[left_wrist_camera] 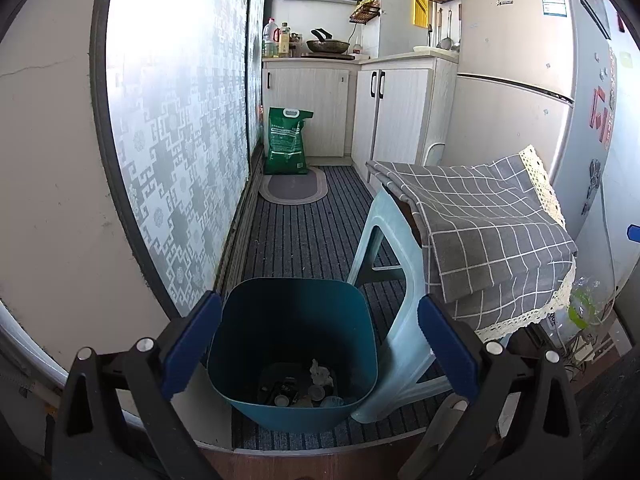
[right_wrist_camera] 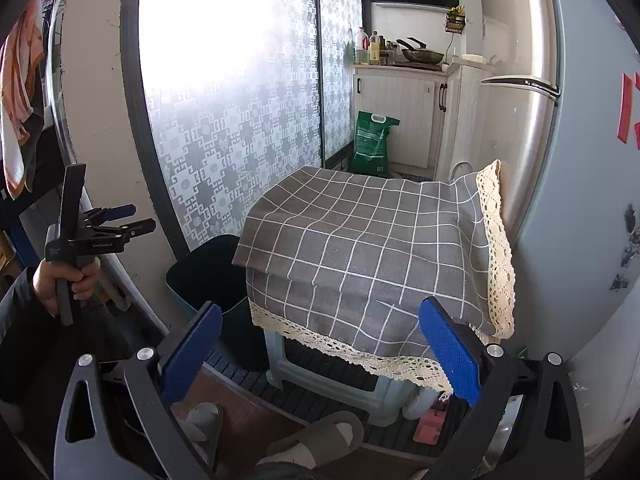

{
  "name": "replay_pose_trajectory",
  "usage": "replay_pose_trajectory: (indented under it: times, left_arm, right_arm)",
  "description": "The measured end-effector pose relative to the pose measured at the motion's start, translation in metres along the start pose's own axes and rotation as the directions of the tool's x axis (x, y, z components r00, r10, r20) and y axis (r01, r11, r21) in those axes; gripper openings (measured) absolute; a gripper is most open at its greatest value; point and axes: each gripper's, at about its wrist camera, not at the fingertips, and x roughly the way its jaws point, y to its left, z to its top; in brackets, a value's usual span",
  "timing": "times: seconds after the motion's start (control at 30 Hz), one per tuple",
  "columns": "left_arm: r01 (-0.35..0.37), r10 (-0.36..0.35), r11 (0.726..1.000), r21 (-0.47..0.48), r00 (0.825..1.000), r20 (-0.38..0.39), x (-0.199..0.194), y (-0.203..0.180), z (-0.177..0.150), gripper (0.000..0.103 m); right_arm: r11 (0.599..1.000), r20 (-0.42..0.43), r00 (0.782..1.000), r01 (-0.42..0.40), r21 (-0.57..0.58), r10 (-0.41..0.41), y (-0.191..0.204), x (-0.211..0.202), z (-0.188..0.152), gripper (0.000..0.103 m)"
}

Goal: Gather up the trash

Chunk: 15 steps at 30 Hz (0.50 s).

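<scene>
A teal trash bin stands on the striped floor mat beside a pale plastic stool. Crumpled tissue and several small bits of trash lie at its bottom. My left gripper is open and empty, hovering above the bin's near rim. My right gripper is open and empty, facing the stool's grey checked cloth. The bin shows partly behind the cloth in the right wrist view. The left gripper also shows there at the left, held in a hand.
A fridge stands right of the stool. A green sack and an oval mat lie by the white cabinets. A patterned glass door runs along the left. A clear plastic bottle sits by the fridge. Slippered feet are near the stool.
</scene>
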Motion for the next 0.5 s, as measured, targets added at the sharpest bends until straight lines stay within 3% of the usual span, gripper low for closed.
replay_pose_trajectory:
  times: [0.5]
  left_arm:
    - [-0.002,0.002,1.0,0.004,1.0,-0.003,0.0006,-0.0014,-0.0004,0.1]
  right_arm:
    - [1.0,-0.019,1.0,-0.001,0.0,0.001,0.0017,0.0027,0.0002,0.1]
